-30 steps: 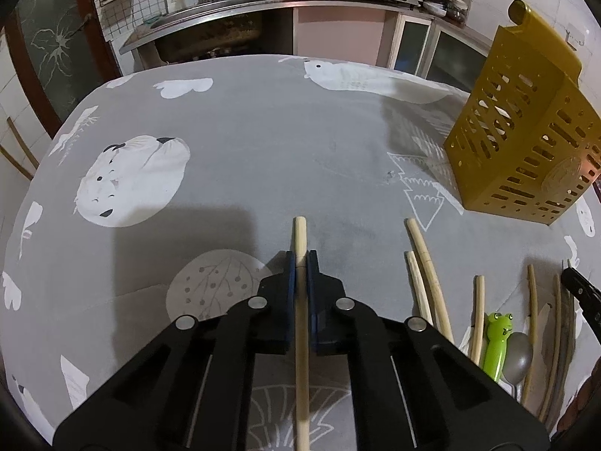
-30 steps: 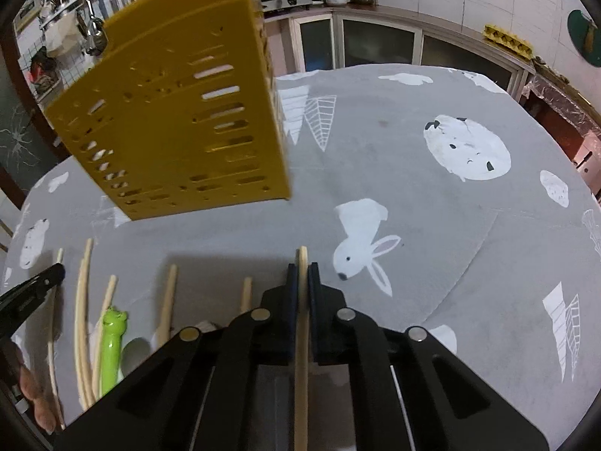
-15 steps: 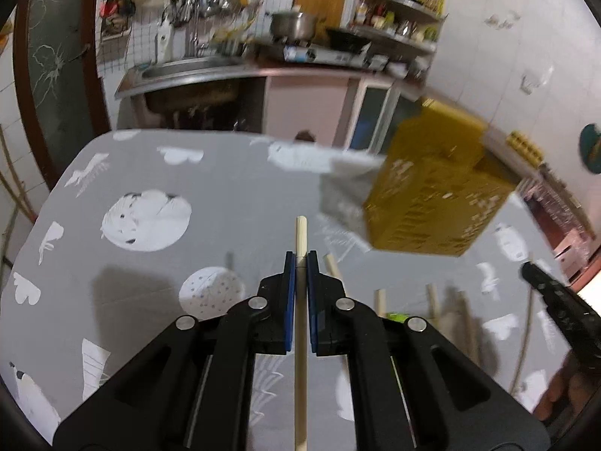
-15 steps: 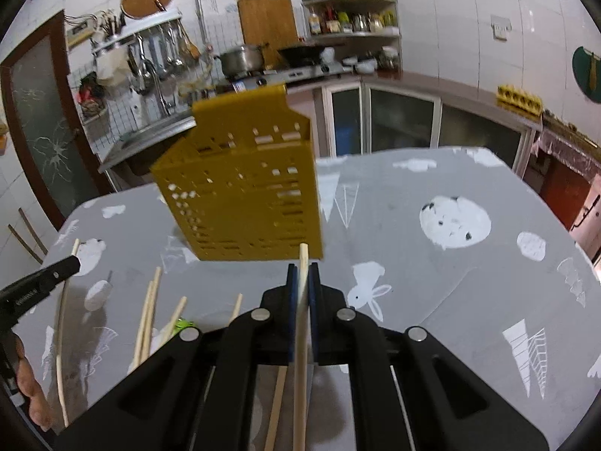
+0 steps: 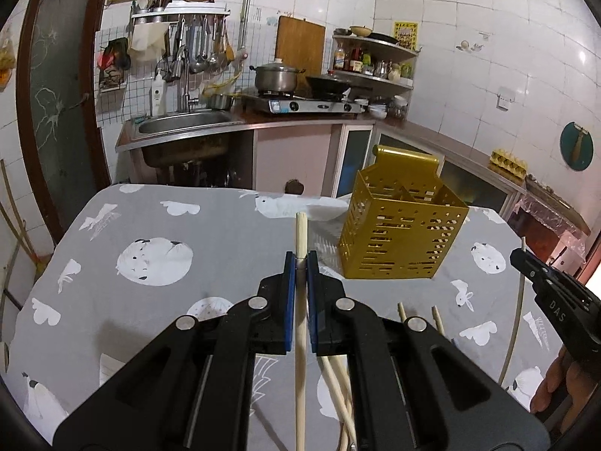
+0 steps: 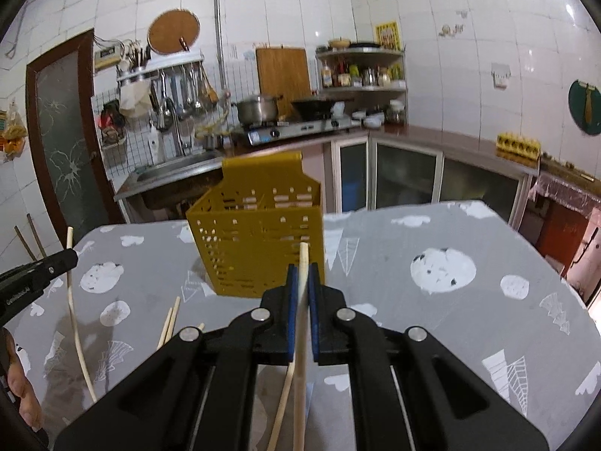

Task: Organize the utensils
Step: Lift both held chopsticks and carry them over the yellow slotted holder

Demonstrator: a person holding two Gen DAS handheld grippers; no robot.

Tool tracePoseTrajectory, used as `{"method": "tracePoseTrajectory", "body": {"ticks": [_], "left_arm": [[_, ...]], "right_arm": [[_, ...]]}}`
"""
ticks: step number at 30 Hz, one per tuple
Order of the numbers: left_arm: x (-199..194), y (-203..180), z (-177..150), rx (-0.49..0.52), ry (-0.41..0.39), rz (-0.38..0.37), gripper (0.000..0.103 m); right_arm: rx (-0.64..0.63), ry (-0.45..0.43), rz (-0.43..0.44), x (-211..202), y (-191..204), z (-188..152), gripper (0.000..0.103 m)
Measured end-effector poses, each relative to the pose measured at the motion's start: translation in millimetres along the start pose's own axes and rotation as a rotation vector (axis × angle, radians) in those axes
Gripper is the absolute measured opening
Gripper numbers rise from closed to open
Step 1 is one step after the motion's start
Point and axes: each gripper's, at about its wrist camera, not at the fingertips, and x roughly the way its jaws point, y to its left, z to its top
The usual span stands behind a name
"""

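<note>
My left gripper [image 5: 300, 263] is shut on a pale wooden chopstick [image 5: 301, 233] and holds it raised above the table. My right gripper [image 6: 302, 274] is shut on another chopstick [image 6: 303, 259], its tip just in front of the yellow perforated utensil holder [image 6: 259, 248]. The holder stands upright on the grey tablecloth and also shows in the left wrist view [image 5: 402, 240], to the right of the left gripper. More chopsticks lie on the cloth [image 6: 171, 319] [image 5: 437, 317]. Each gripper shows at the edge of the other's view [image 5: 548, 297] [image 6: 33, 278].
The table has a grey cloth with white animal prints [image 6: 443, 274]. Behind it are a sink counter [image 5: 188, 124], a stove with a pot [image 5: 278, 79] and cabinets. A dark door [image 5: 60, 112] is at the left.
Both grippers have lifted and tilted up with their chopsticks, from close above the cloth to well above it. The holder now looks farther off and upright.
</note>
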Motion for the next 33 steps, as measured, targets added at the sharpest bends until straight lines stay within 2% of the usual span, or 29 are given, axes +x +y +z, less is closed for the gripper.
{"method": "tracePoseTrajectory", "body": {"ticks": [10, 17, 27, 33], "left_arm": [[-19.6, -28.6, 18.0, 0.071, -0.127, 0.022, 0.004], [-17.4, -49.4, 49.8, 0.089, -0.164, -0.005, 0.004], [-2.4, -79.1, 122.0, 0.11, -0.247, -0.015, 0.004], [4.3, -91.3, 174.9, 0.077, -0.301, -0.063, 0.004]], "right_arm": [[0.012, -0.149, -0.002, -21.7, -6.6, 20.2, 0.006], [0.018, -0.212, 0.002, -23.7, -11.5, 53.2, 0.006], [0.017, -0.307, 0.002, -23.0, -11.5, 124.1, 0.006], [0.017, -0.379, 0.009, -19.0, -2.6, 176.5, 0.006]]}}
